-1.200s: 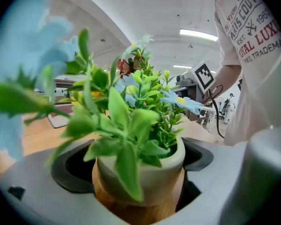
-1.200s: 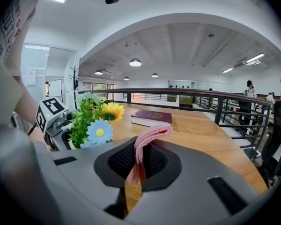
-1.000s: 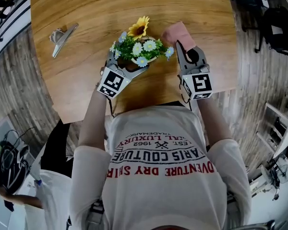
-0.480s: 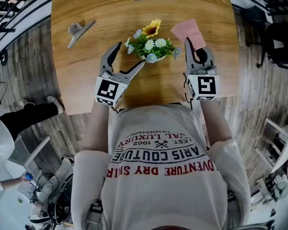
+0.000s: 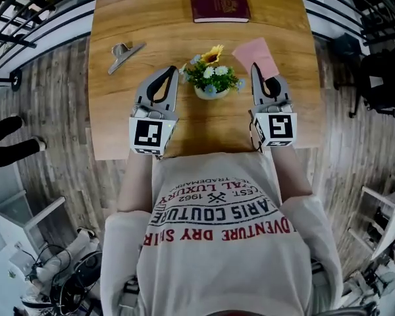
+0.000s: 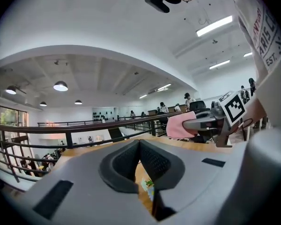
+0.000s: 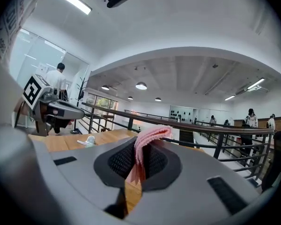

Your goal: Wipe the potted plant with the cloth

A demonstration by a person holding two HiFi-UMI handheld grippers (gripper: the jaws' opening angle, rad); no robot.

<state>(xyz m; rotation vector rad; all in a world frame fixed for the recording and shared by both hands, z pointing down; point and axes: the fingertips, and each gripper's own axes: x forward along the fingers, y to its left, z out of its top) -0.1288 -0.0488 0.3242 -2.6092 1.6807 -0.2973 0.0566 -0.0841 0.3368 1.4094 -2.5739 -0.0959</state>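
The potted plant (image 5: 210,78), a small white pot with a yellow sunflower and pale daisies, stands on the wooden table (image 5: 118,124) between my two grippers. My left gripper (image 5: 173,71) hovers just left of it, shut with nothing between its jaws; in the left gripper view its pads (image 6: 139,142) meet, and a bit of the plant (image 6: 148,187) shows below them. My right gripper (image 5: 255,66) is to the plant's right, shut on the pink cloth (image 5: 257,53). In the right gripper view the cloth (image 7: 146,146) stands folded between the pads.
A dark red book (image 5: 219,5) lies at the table's far edge. A metal clip (image 5: 125,50) lies at the far left. Black railings run beyond the table's left side. The table's near edge is close to the person's body.
Both grippers have risen from the table. The left gripper, open around the pot a second ago, came away to the left and closed empty. The right gripper kept the cloth.
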